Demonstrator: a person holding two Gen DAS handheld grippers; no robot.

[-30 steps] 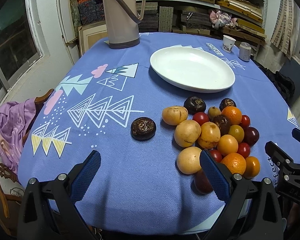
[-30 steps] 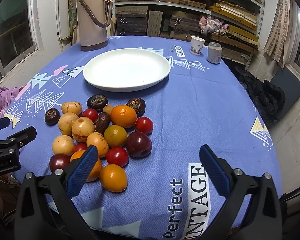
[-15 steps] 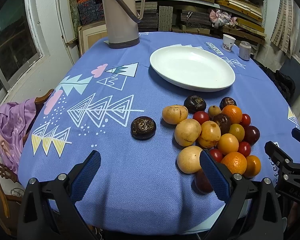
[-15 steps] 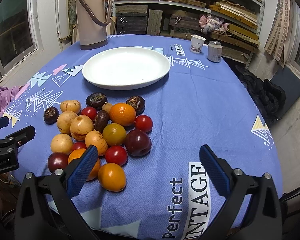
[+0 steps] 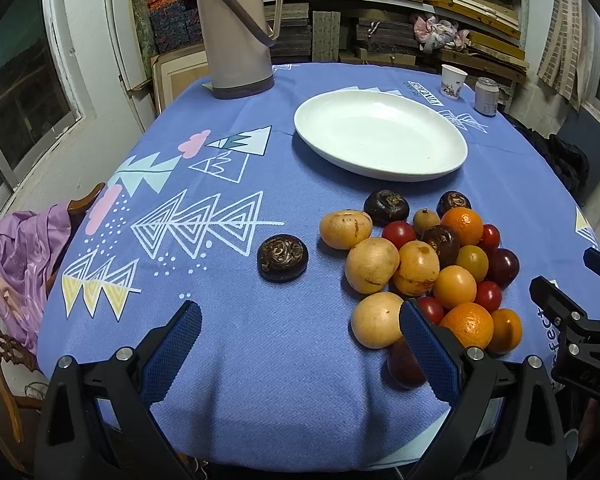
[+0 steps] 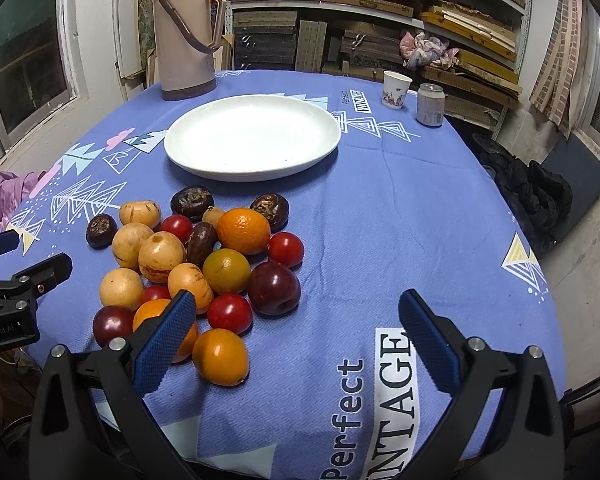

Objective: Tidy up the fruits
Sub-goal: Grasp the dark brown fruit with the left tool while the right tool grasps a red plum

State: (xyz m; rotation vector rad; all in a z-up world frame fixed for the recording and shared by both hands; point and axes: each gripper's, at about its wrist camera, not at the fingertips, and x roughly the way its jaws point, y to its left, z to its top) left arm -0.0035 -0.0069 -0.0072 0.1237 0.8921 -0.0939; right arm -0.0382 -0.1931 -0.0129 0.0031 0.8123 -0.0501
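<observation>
A heap of fruit (image 5: 428,264) (image 6: 204,264) lies on the blue tablecloth: yellow round fruits, oranges, red tomatoes, dark plums and several dark wrinkled fruits. One dark wrinkled fruit (image 5: 282,257) (image 6: 101,230) sits apart to the left of the heap. Behind it stands an empty white plate (image 5: 380,134) (image 6: 252,136). My left gripper (image 5: 300,336) hangs open over the table's near edge, its right finger in front of the heap. My right gripper (image 6: 296,328) is open too, its left finger over an orange (image 6: 160,320); nothing lies between either pair of fingers.
A beige thermos (image 5: 238,28) (image 6: 186,30) stands at the back left. A paper cup (image 6: 396,84) and a can (image 6: 431,104) stand at the back right. A chair with purple cloth (image 5: 16,264) sits left of the table; dark clothing (image 6: 536,200) lies on the right.
Both grippers have crept slightly forward toward the fruit. Nothing on the table has moved, and both stay open.
</observation>
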